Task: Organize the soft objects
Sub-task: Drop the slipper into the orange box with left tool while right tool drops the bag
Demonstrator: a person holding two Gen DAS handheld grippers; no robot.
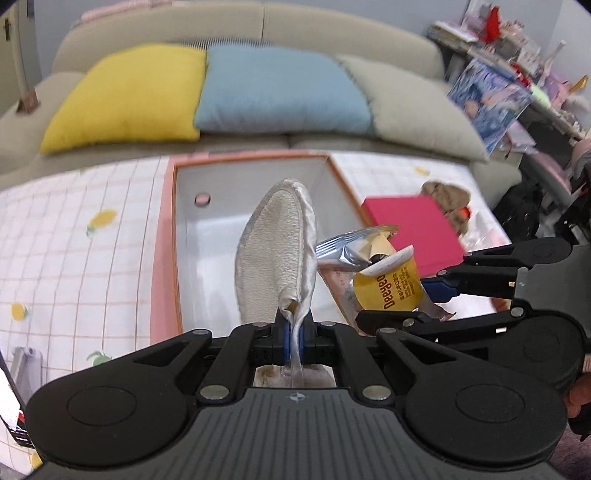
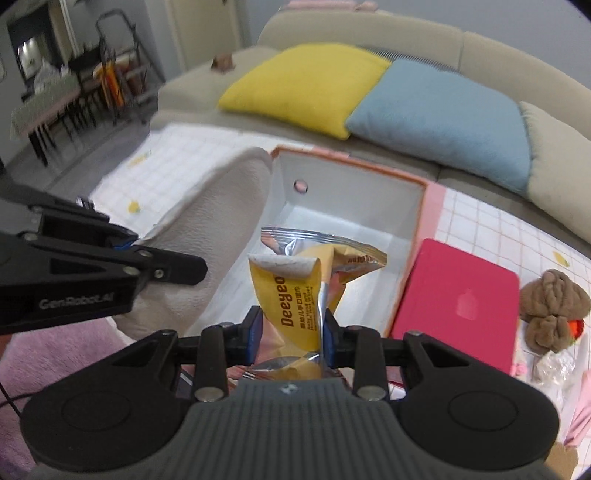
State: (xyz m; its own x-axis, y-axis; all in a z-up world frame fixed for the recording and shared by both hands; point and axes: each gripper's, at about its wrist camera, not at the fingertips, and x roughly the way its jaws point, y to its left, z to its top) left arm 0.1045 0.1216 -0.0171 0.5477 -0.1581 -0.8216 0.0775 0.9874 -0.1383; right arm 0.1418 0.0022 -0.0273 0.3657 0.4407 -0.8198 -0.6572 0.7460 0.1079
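My left gripper (image 1: 294, 339) is shut on the edge of a flat white pad with a satin rim (image 1: 275, 254), which hangs over the open pink-rimmed white box (image 1: 166, 236). The same pad (image 2: 207, 236) appears at the left of the right wrist view, held by the left gripper (image 2: 122, 243). My right gripper (image 2: 293, 332) is shut on a yellow and silver wipes pack (image 2: 295, 291) marked Deeyeo, held above the box (image 2: 417, 221). In the left wrist view that pack (image 1: 384, 277) sits just right of the pad, with the right gripper (image 1: 439, 295) beside it.
A red book (image 2: 458, 295) lies right of the box, and a brown plush toy (image 2: 550, 306) lies beyond it. The table carries a checked cloth (image 1: 74, 240). Behind it stands a beige sofa (image 1: 258, 29) with yellow (image 1: 125, 96), blue (image 1: 280, 92) and beige (image 1: 417, 107) cushions. Cluttered shelves (image 1: 517, 74) stand at the right.
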